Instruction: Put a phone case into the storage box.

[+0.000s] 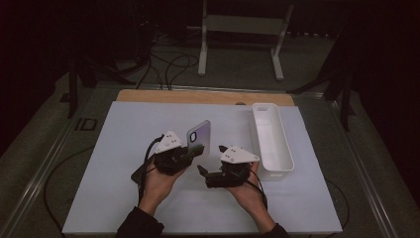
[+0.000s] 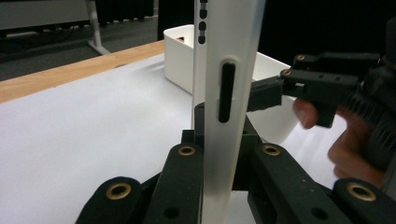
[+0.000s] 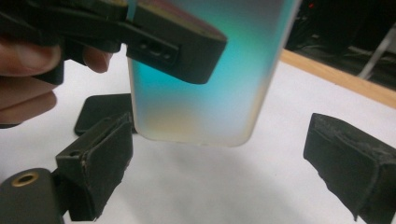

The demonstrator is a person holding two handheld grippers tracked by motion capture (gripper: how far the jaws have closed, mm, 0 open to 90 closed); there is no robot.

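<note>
A translucent phone case (image 1: 198, 134) with a camera cutout stands upright above the white mat. My left gripper (image 1: 195, 149) is shut on its lower edge; in the left gripper view the case's side (image 2: 229, 56) rises edge-on from between the jaws. In the right gripper view the case (image 3: 201, 93) glows teal and pink, its bottom end hanging between the pads. My right gripper (image 1: 210, 159) is open just right of the case, not touching it. A black phone (image 3: 99, 112) lies flat on the mat beyond, partly under the left hand (image 1: 136, 174).
A long white bin (image 1: 271, 141) stands on the mat's right side, close behind the right gripper. The white mat (image 1: 124, 129) covers a wooden table (image 1: 148, 95). Cables and a white stand (image 1: 242, 29) lie on the floor beyond.
</note>
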